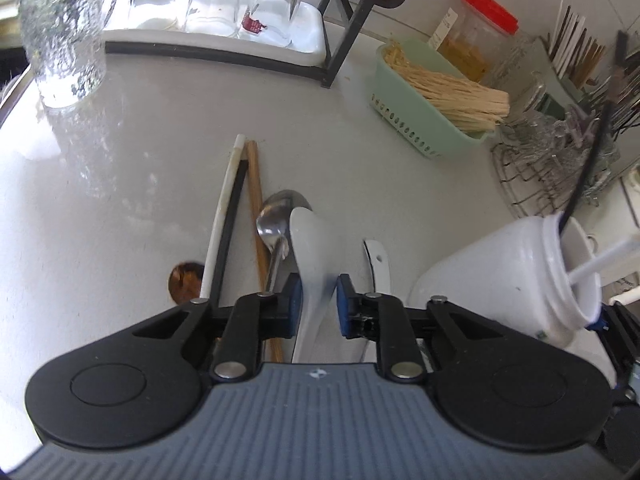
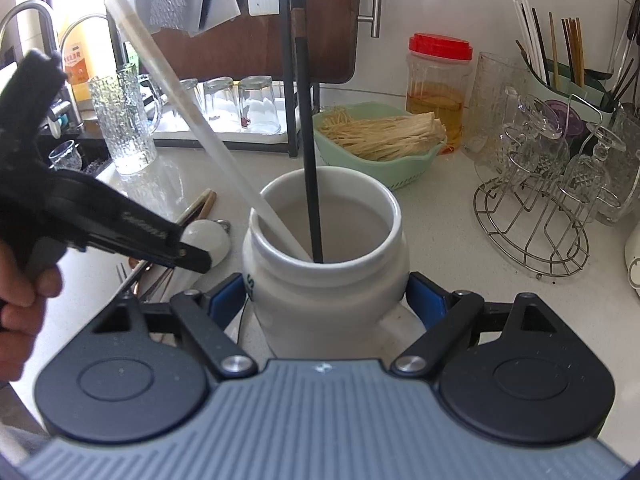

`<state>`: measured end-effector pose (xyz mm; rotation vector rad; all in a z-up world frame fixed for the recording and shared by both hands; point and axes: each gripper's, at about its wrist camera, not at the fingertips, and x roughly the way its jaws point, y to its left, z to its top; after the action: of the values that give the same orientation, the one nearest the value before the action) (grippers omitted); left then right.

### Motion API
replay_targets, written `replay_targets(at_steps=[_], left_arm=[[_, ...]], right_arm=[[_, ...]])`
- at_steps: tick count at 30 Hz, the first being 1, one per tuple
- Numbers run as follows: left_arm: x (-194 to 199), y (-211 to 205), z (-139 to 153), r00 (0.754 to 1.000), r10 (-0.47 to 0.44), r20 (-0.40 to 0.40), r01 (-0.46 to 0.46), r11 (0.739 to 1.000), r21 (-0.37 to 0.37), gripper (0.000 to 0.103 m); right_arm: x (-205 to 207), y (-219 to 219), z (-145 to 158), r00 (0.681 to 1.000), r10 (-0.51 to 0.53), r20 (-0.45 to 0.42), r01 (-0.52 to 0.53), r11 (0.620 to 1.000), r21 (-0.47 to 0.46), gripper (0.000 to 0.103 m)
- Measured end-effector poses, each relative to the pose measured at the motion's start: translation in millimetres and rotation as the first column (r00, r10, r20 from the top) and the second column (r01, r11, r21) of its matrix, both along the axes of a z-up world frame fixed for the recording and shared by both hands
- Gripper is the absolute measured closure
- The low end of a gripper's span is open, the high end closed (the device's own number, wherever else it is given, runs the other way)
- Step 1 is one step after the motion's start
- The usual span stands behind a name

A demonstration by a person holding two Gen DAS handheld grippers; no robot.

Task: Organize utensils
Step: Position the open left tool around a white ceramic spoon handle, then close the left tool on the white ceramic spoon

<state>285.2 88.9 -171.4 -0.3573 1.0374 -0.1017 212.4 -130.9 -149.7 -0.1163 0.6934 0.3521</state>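
Gripping the white jar (image 2: 326, 276), the right gripper (image 2: 326, 300) has its blue pads (image 2: 226, 300) pressed against both sides of the jar's body, just ahead of the wrist. Jar sits upright on the pale counter (image 2: 440, 220). Inside it: one white chopstick (image 2: 188, 120) leaning up and to the left, one black chopstick (image 2: 308, 152) standing nearly straight.

Left gripper (image 1: 316, 300) straddles the handle of a white ceramic spoon (image 1: 314, 256). Left pad (image 1: 295, 300) looks to be touching the handle; a narrow gap shows at the right pad, so the jaws are parted rather than clamped. The spoon runs forward between the fingers, its bowl ahead of the tips.

Just left of the spoon lies a metal spoon (image 1: 274, 232), bowl forward. Further left, more chopsticks flat on the counter: a wooden one (image 1: 256, 208), a black one (image 1: 230, 240), a white one (image 1: 222, 220), all pointing away from the gripper. A brown round thing (image 1: 186, 282) is partly hidden beneath them; can't tell what it is. Right of the left gripper, a second white utensil (image 1: 378, 260) lies between it and the jar (image 1: 500, 272).

Ahead and right of the left gripper: green basket (image 1: 424, 120) of dried noodles. Behind it, a red-lidded plastic jar (image 1: 476, 36). Far ahead, upturned glasses (image 1: 216, 0) on a white tray (image 1: 312, 36). Wire rack (image 2: 532, 216) with glassware sits right of the right gripper.
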Motion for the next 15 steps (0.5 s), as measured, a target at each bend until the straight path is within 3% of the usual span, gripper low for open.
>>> replay_targets(at_steps=[9,15], left_arm=[[-22.7,2.5,11.5,1.0,0.001,0.006,-0.001,1.0,0.009,0.097],[-33.4,2.3,24.9,1.0,0.011,0.028,-0.01,1.0,-0.007,0.098]], right_arm=[[-2.9,7.9,-0.3,1.0,0.029,-0.006,-0.03,0.998,-0.057,0.014],[-2.6,11.2,1.7,0.999,0.042,-0.032,-0.044,0.997,-0.061,0.014]])
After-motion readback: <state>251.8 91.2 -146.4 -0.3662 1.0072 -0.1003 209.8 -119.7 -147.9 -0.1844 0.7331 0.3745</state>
